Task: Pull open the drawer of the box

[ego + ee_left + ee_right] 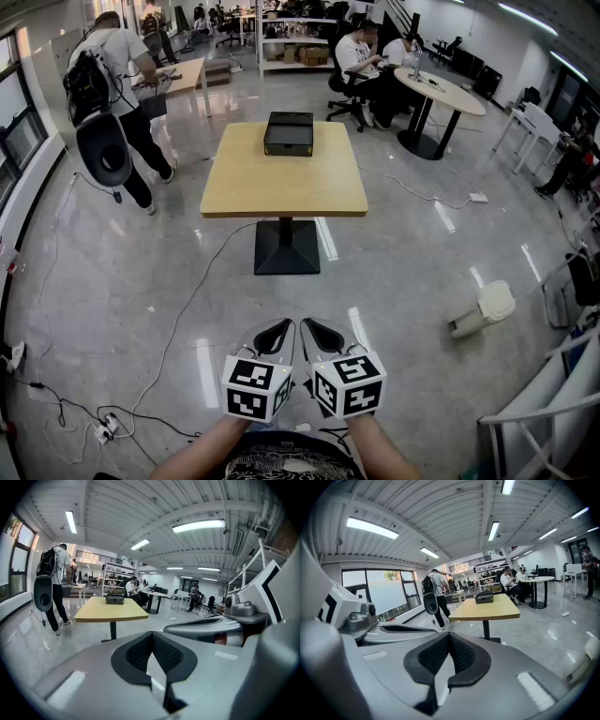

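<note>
Head view puts the small black rectangular box [289, 132] at the far edge of the square light-wood pedestal table [281, 183], well apart from the person, with bare glossy grey floor [394, 272] between them. Its drawer looks flush with the body, so the pull is not yet begun, though from this range the handle cannot be made out. Both tools are held low and close to the body, side by side and nearly touching, which reads as a carrying posture for the walk up to the table and not as a reach. The left claw [275, 337] has its dark ribbed pads pressed together with nothing between them, as the left gripper view confirms. The right claw [323, 336] is likewise fully closed and empty in the right gripper view. Both of those views point at the box, so the approach is probably straight ahead. One claw will need to open before it can take the drawer front.
</note>
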`<state>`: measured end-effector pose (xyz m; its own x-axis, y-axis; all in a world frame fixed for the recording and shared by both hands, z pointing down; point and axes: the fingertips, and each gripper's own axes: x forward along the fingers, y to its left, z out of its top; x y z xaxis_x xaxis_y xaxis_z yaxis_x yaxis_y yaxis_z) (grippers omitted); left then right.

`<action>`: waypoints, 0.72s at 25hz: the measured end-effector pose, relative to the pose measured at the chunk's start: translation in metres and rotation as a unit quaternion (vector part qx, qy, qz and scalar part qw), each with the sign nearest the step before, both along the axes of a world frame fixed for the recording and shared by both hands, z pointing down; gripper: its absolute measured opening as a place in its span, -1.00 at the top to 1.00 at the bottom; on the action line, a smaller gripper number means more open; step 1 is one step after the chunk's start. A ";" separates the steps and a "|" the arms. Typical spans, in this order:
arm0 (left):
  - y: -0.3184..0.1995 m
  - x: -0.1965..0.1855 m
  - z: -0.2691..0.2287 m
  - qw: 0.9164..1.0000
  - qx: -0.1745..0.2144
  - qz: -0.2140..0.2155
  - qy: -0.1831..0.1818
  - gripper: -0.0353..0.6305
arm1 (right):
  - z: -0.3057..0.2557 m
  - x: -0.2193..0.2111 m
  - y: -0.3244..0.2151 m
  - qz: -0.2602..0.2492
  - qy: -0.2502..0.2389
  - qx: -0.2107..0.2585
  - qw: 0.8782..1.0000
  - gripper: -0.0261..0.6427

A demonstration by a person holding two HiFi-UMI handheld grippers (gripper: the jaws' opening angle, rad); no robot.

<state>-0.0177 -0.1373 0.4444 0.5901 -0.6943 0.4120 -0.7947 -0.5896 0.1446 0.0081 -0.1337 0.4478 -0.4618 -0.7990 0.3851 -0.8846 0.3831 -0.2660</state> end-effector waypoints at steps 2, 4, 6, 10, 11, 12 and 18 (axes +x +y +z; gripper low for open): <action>0.000 -0.001 0.001 1.000 -0.001 -0.001 -0.001 0.84 | 0.000 0.000 0.000 0.000 0.002 0.001 1.000 0.90; 0.000 -0.001 0.002 1.000 -0.003 -0.002 -0.001 0.83 | 0.001 0.000 0.000 -0.001 0.003 0.001 1.000 0.90; 0.000 0.000 0.003 1.000 -0.005 -0.002 0.001 0.84 | 0.001 0.001 0.001 -0.002 0.003 0.000 1.000 0.90; 0.003 0.004 0.003 1.000 -0.008 0.000 0.003 0.84 | -0.001 0.003 0.004 -0.002 0.014 0.009 1.000 0.90; 0.004 0.005 0.004 1.000 -0.010 0.000 0.004 0.84 | -0.001 0.004 0.005 0.000 0.017 0.011 1.000 0.90; 0.006 0.005 0.004 1.000 -0.012 0.000 0.004 0.84 | -0.001 0.004 0.007 0.001 0.019 0.012 1.000 0.90; 0.013 0.006 0.005 1.000 -0.022 -0.002 0.007 0.84 | 0.000 0.005 0.015 -0.002 0.027 0.006 1.000 0.90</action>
<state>-0.0113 -0.1246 0.4493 0.5927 -0.6783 0.4344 -0.7952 -0.5786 0.1816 0.0133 -0.1188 0.4483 -0.4449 -0.8014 0.3998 -0.8954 0.3903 -0.2141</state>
